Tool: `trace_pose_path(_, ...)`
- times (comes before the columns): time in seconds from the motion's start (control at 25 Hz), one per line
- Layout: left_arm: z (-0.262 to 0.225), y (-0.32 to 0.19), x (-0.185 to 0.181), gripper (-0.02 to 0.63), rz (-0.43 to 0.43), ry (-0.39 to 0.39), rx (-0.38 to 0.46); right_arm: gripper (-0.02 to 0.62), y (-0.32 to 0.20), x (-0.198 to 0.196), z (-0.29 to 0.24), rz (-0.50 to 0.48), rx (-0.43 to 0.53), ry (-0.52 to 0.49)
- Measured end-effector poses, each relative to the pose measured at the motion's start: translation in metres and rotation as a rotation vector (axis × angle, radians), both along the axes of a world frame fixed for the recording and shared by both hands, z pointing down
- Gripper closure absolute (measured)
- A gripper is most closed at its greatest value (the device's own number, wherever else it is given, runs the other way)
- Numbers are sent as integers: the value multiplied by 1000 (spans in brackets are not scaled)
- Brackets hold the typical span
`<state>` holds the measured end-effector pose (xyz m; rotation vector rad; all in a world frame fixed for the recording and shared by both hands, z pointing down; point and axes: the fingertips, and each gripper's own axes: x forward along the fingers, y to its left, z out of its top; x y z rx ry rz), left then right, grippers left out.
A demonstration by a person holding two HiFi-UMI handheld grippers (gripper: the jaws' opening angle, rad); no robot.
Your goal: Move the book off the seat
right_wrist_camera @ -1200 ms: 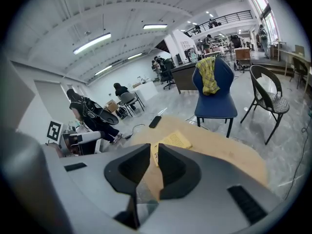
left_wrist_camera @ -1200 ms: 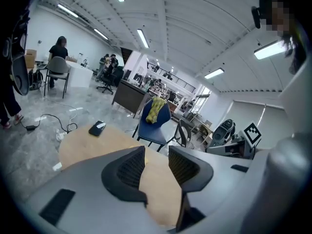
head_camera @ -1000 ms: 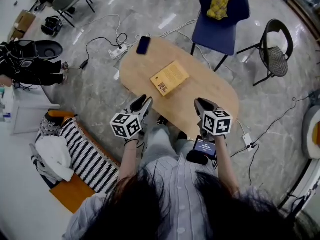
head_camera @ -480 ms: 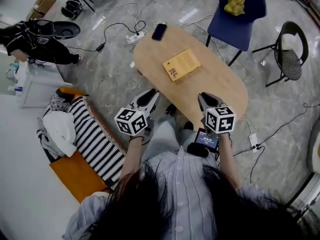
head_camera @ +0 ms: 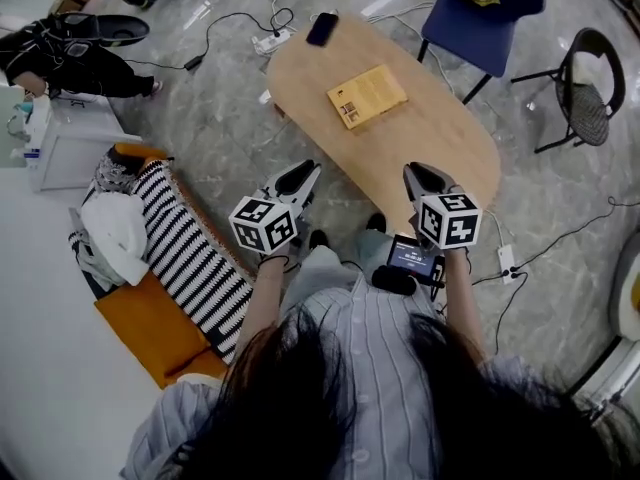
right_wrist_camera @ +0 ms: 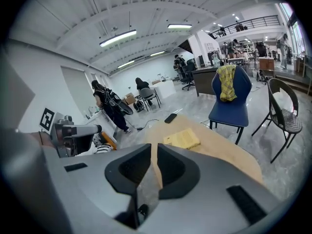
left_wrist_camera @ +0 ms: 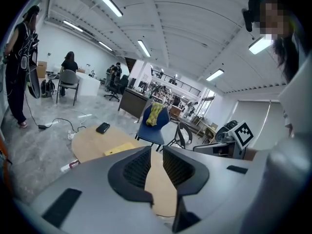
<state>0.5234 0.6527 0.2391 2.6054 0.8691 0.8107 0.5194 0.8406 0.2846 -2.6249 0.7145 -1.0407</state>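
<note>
The book (head_camera: 367, 95) lies flat on the wooden counter (head_camera: 440, 143), toward its far end and well apart from both tools, with nothing touching it. In the head view it now sits further up and further away than a second ago: the person has drawn back from the counter, and both tools have come away with them, now just short of its near edge.

The left hand-held gripper (head_camera: 300, 176) has just been closing. Its jaws stand a narrow gap apart with nothing between them; its own view shows only the counter top through the slit. The right hand-held gripper (head_camera: 415, 175) has its jaws all but together, a thin line between the pads, and it is empty too.

Since the book rests on the counter and on no seat, I judge the move itself done and the person to be backing off from it. The orange seat (head_camera: 150, 338) at the left carries a striped cushion (head_camera: 190, 268) and pale clothing, but no book.

Counted:
- One book.
- One dark phone (head_camera: 322, 28), at the counter's far tip.
- One counter.
- Two hand-held grippers.
- Two chairs beyond the counter: a blue chair (head_camera: 485, 33) draped with a yellow cloth, and a black folding chair (head_camera: 587, 98) beside it.
</note>
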Motion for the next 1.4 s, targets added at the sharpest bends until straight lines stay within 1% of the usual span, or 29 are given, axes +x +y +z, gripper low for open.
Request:
trace_pose_path(0.08, -1, 5, -5, 520, 20, 3, -10, 543, -3, 0, -5, -7, -15, 15)
trace_pose_path(0.2, -3, 7, -17, 522, 62, 14, -2, 546, -15, -3, -12, -8, -20, 33)
trace_pose_path(0.32, -10, 2, -29, 522, 102, 34, 3, 548, -32, -12, -23, -5, -23, 57)
trace_pose_path(0.4, -16, -5, -36, 522, 114, 50, -5, 549, -44, -19, -30, 1, -28, 73)
trace_pose_path(0.56, -22, -24, -56, 522, 120, 62, -30, 551, -65, -43, -37, 29, -17, 76)
trace_pose_path(0.72, -27, -37, -75, 522, 149, 73, -44, 552, -82, -67, -47, 61, 11, 80)
trace_pose_path(1.04, -35, -51, -109, 522, 211, 106, -63, 554, -99, -106, -60, 106, -15, 118)
trace_pose_path(1.2, -32, -55, -126, 522, 240, 108, -64, 554, -101, -125, -63, 134, -25, 135)
trace_pose_path(1.4, -33, -64, -142, 522, 247, 118, -68, 554, -103, -146, -65, 154, -37, 145)
